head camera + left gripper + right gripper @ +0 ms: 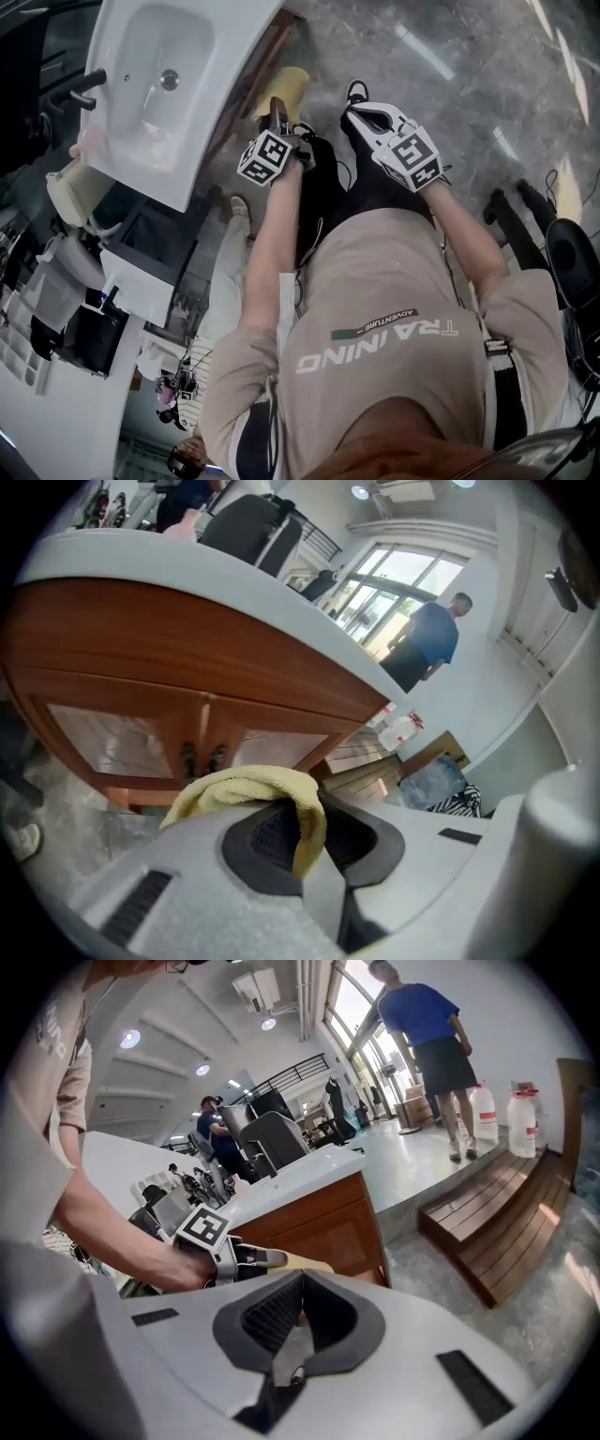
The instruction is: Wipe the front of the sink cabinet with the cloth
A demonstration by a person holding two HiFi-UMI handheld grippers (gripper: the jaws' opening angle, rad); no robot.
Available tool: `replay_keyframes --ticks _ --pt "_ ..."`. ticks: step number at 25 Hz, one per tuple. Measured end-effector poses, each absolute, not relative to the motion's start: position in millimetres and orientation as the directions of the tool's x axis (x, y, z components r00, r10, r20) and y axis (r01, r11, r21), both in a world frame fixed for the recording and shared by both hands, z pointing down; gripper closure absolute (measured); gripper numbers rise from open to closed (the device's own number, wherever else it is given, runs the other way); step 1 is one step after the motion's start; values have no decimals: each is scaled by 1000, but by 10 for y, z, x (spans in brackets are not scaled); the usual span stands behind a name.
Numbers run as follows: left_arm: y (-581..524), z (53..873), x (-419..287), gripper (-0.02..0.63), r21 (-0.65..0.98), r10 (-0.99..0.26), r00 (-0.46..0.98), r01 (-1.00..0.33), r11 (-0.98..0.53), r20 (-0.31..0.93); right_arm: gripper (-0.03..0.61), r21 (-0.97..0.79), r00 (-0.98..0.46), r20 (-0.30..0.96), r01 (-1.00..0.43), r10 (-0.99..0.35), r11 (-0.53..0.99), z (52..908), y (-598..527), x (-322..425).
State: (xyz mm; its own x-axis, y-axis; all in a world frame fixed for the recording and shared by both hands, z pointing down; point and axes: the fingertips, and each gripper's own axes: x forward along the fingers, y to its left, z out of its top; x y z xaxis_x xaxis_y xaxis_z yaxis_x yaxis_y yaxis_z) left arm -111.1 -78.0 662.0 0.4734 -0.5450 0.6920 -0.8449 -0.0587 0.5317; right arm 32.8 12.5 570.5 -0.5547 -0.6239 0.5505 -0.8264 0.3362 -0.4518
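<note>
Before the wooden cabinet [187, 658], left tongs [307, 841] tight on yellow cloth [246, 785].

Beige short-sleeved T-shirt [375, 375] with white TRAINING print, black trousers [354, 202], black-and-white shoe [356, 90], light grey left gripper [302, 832] and right gripper [298, 1309] with dark ribbed pads [262, 838], each carrying a cube [267, 157] with black-and-white square markers.

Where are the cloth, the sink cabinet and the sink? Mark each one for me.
cloth [246, 786], left gripper view, on its yellow top fold.
sink cabinet [178, 658], left gripper view, on its brown wooden front.
sink [155, 122], head view, on the bare white basin.
</note>
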Motion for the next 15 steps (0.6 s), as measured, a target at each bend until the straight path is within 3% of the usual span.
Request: replay_keyframes --ticks 15 --pt "-184 7035 -3889 574 348 -571 185 -918 192 800 566 -462 -628 581 -778 -518 426 5903 415 -1296"
